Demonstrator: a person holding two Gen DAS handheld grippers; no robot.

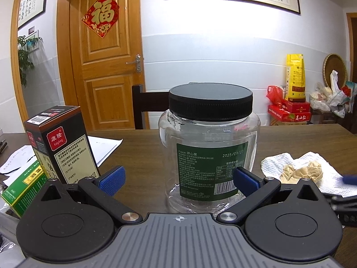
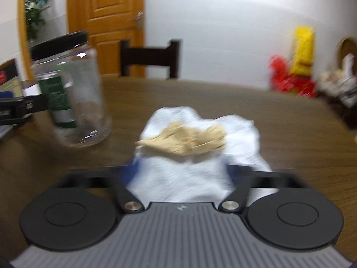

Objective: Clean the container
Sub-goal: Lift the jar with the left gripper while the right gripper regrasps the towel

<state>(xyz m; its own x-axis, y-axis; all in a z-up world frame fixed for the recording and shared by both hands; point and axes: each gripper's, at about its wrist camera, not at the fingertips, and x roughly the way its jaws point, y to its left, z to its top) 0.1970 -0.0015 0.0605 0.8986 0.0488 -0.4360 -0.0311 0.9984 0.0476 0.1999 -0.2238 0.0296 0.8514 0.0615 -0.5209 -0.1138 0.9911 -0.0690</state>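
A clear plastic jar (image 1: 209, 156) with a black screw lid (image 1: 210, 101) and a green label stands upright on the brown table (image 1: 142, 143). My left gripper (image 1: 178, 179) is open, its blue pads on either side of the jar's lower part, not pressing it. A white cloth (image 1: 299, 172) with a crumpled tan wad (image 1: 303, 173) on it lies to the jar's right. In the blurred right wrist view my right gripper (image 2: 181, 172) has its pads around the near end of the white cloth (image 2: 185, 174); the jar (image 2: 73, 102) stands at the left.
A black carton (image 1: 60, 143) and a green box (image 1: 24, 189) stand left of the jar, with papers (image 1: 98, 149) behind. A dark chair (image 1: 149, 105) is at the table's far edge. Bags and red boxes (image 1: 290, 109) sit by the wall.
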